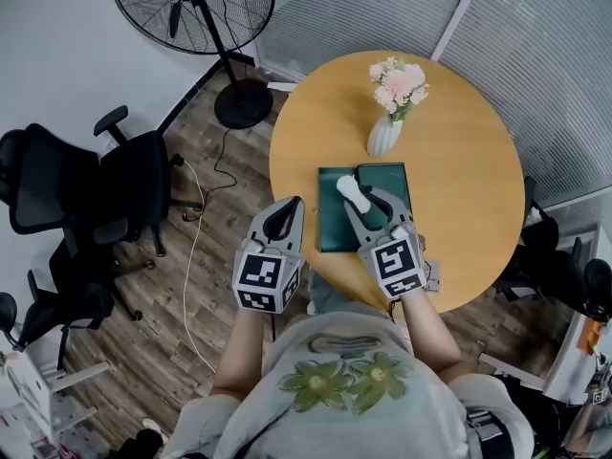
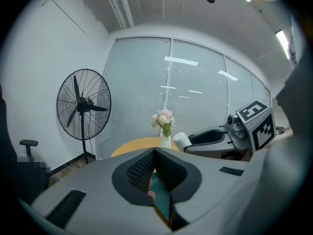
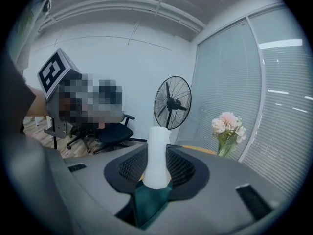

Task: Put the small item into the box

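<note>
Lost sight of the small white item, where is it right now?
Head view, right of centre: the white item is gripped by the right gripper over the green box on the round table, just nearer than the flower vase.

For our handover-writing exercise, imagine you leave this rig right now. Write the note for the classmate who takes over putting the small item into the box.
Left gripper: shut, empty, held at the round table's left edge.
Right gripper: shut on the white item, holding it over the dark green box.
The box lies on the table, on the near side of the vase of flowers.
Done: item gripped and positioned over the box.
Left: lower it into the box, open the jaws, draw back.
</note>
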Tool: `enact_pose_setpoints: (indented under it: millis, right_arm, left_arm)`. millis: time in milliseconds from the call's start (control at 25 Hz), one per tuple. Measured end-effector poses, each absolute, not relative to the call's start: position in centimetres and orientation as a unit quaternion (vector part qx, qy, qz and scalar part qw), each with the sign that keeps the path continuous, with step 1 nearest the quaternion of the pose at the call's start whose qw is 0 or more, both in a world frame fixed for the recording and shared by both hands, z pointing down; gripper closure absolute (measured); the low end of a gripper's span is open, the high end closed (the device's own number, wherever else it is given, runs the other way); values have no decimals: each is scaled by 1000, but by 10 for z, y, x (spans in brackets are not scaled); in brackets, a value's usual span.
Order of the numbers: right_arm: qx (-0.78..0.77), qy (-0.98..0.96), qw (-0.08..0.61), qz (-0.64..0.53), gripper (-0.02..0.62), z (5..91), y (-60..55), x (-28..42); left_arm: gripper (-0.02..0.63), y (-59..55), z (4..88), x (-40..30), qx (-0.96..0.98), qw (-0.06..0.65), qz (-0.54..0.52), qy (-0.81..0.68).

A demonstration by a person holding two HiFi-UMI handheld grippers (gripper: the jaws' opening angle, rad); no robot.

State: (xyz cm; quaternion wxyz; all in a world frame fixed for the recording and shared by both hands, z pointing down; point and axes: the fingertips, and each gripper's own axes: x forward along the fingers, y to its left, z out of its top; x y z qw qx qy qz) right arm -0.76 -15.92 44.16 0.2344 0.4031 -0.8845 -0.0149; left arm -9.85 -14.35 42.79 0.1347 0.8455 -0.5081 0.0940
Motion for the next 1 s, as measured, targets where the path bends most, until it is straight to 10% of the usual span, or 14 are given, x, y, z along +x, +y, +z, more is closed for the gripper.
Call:
enact_pose_setpoints:
  millis: [1000]
  right_arm:
    - [371, -882, 288, 44, 469, 516, -185, -6]
  left_arm:
    - [611, -168, 485, -79, 849, 175, 145, -478]
